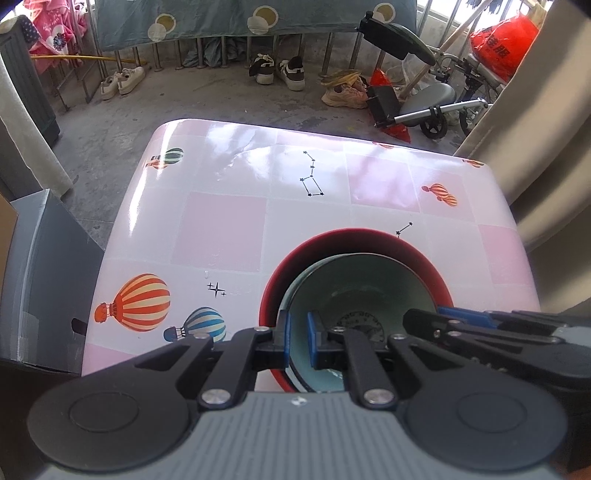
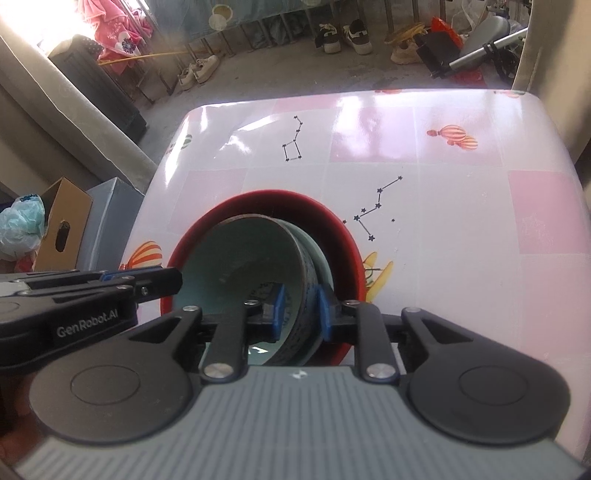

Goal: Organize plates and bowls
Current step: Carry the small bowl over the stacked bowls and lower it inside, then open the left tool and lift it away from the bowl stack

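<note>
Field notes, near to far.

Nearest in the left wrist view, the left gripper (image 1: 298, 338) was seen pointed steeply down, its blue pads (image 1: 283, 336) clenched on the left rim of the pale green bowl (image 1: 360, 291), one pad outside the wall and one inside.

In the right wrist view, the right gripper (image 2: 299, 313) was noted straddling the right wall of the same pale green bowl (image 2: 243, 254). One blue pad (image 2: 277, 312) was placed inside the wall, the other outside. A gap was visible between the outer pad and the wall, so the grasp was read as released. The left gripper was also seen there, entering from the left edge (image 2: 162, 280).

The green bowl was found tilted inside a larger red bowl (image 2: 341, 240), and a second greenish rim was glimpsed between the two. Whether that was a separate bowl could not be told. The red bowl (image 1: 369, 236) was set on the near part of the table (image 1: 221, 221), right of centre in the left view.

The table was covered with a glossy pink-and-white checked cloth printed with hot-air balloons (image 1: 138, 302) and star patterns (image 1: 312, 177).

Left of the table, a cardboard box (image 2: 64, 225) was noted on the floor.

Farther off, pairs of shoes (image 1: 277, 70) were lined up on the concrete floor below a railing hung with a patterned cloth (image 1: 255, 22). At far right, a red bag (image 1: 506, 48) was seen.
</note>
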`<state>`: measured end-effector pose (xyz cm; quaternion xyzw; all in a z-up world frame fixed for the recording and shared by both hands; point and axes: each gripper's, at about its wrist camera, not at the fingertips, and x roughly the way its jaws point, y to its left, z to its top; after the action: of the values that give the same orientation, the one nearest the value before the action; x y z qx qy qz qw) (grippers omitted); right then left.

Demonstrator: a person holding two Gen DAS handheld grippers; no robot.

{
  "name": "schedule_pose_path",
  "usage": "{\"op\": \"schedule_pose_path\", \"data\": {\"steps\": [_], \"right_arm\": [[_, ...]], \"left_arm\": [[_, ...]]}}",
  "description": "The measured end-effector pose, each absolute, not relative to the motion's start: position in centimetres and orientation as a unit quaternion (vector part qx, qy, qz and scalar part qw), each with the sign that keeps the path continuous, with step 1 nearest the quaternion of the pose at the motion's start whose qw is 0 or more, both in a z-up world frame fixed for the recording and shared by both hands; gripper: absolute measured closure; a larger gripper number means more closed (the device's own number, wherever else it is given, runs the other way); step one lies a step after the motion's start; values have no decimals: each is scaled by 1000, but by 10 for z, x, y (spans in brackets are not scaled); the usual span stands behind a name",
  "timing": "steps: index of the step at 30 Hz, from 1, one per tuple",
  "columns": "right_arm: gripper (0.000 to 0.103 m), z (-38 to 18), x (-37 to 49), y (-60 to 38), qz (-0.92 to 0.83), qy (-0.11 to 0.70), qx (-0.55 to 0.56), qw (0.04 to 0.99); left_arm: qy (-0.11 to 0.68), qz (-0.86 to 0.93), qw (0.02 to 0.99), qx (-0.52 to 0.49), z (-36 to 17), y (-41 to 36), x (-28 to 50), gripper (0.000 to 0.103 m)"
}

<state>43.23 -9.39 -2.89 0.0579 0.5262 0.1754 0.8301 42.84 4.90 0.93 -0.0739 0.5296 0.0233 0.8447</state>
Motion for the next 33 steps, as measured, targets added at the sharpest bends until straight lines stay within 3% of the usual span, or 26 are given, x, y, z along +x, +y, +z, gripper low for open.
{"op": "schedule_pose_path", "data": {"steps": [6,10,18,21,24,29,33], "right_arm": [[80,-19,428,-101,174,506,54,843],[96,-23,424,-96,178,498,34,848],[99,-29,423,-92,174,495,17,851],[96,-25,421,-92,178,492,19,852],[92,-19,417,-94,182,487,25,854],[72,-4,400,-107,193,471,57,859],[61,9,378,-126,189,457,77,866]], "left_arm": [[528,25,846,-75,9,50,428,93],[529,28,845,-74,9,52,428,93],[526,24,847,-72,8,53,428,91],[516,21,854,-66,12,52,424,81],[512,13,856,-68,17,52,418,62],[491,4,869,-61,31,53,398,42],[472,-8,880,-61,45,56,375,35]]}}
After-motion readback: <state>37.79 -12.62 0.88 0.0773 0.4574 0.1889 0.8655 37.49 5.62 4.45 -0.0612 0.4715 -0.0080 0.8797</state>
